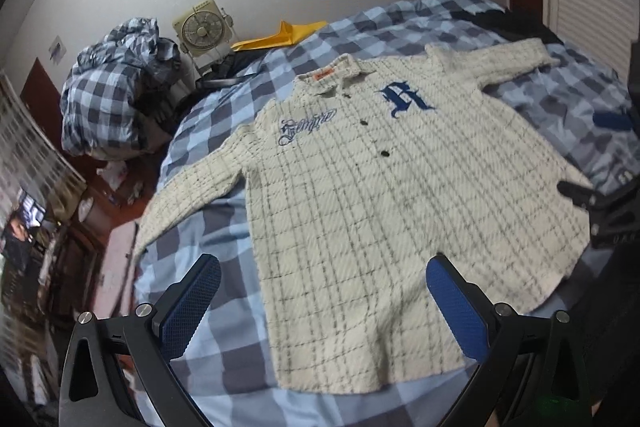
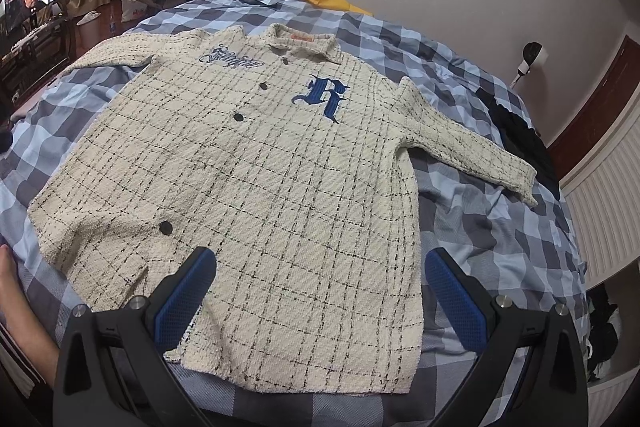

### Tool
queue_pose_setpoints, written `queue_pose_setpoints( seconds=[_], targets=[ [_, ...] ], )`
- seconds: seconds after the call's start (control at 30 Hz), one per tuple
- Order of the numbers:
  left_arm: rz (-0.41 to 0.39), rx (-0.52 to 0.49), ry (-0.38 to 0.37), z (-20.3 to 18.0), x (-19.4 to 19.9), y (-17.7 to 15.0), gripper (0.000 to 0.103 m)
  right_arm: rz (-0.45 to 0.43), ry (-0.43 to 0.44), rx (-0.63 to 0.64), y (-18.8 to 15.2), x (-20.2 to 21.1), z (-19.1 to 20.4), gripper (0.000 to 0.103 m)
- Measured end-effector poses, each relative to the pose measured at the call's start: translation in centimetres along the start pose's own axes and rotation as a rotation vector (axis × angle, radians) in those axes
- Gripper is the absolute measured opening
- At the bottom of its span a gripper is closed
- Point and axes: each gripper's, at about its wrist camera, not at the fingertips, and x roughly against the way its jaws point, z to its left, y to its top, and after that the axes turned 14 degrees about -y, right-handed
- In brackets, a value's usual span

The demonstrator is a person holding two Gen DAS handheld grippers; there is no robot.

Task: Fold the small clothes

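Left gripper (image 1: 322,301) held low above the hem of the shirt (image 1: 384,187), jaws spread wide and gripping nothing, blue-padded fingers (image 1: 188,307) angled forward and straddling the hem's left corner, one pad over the checked bedcover (image 1: 224,359), the other over cloth. Right gripper (image 2: 320,301) poised likewise at the near edge, jaws wide apart and empty, one finger (image 2: 182,291) over the lower front panel, the other above the cover just beside the shirt's right side seam. Part of the right gripper (image 1: 600,211) also visible from the left wrist view, dark at the far right edge next to the shirt's side. A bare forearm (image 2: 18,311) in at the lower left of the right wrist view, lying beside the bed edge. Shirt spread flat, front up, cream with a dark windowpane check, on the blue-and-grey bedcover (image 2: 480,227); long axis running away from both cameras, hem nearest, collar (image 2: 304,45) farthest, towards the wall. Buttoned down the middle, a blue letter R (image 2: 324,97) on one chest panel, blue script on the other. Sleeves laid outward to either side, one cuff (image 2: 520,183) reaching towards the dark clothing near the bed's right edge. Bundled checked bedding (image 1: 116,95) and a small fan (image 1: 202,27) beyond the collar end.
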Motion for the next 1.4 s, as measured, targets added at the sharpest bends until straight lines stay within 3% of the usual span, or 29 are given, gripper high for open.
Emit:
queue_pose_setpoints(
  seconds=[0.1,0.2,0.4,1.1,1.4],
  targets=[
    [-0.001,0.063,-0.022,0.8,-1.3,-0.7,0.103,-0.001,-0.001,0.0,0.0,0.0,0.0,0.102],
    [0.078,0.095,-0.008,1.7,-3.3,-2.1,0.103,-0.002,-0.003,0.002,-0.1,0.0,0.0,0.102],
    [0.036,0.111,-0.006,2.0,-2.4,-2.2,0.103,0.02,-0.015,0.014,-0.2,-0.4,0.1,0.102],
    [0.007,0.149,-0.058,3.0,-0.7,-2.3,0.103,0.019,-0.096,0.093,0.3,1.1,0.8,0.102],
    [0.007,0.162,-0.087,3.1,-0.5,-2.4,0.103,0.066,-0.007,0.05,1.6,1.2,-1.4,0.102]
  ],
)
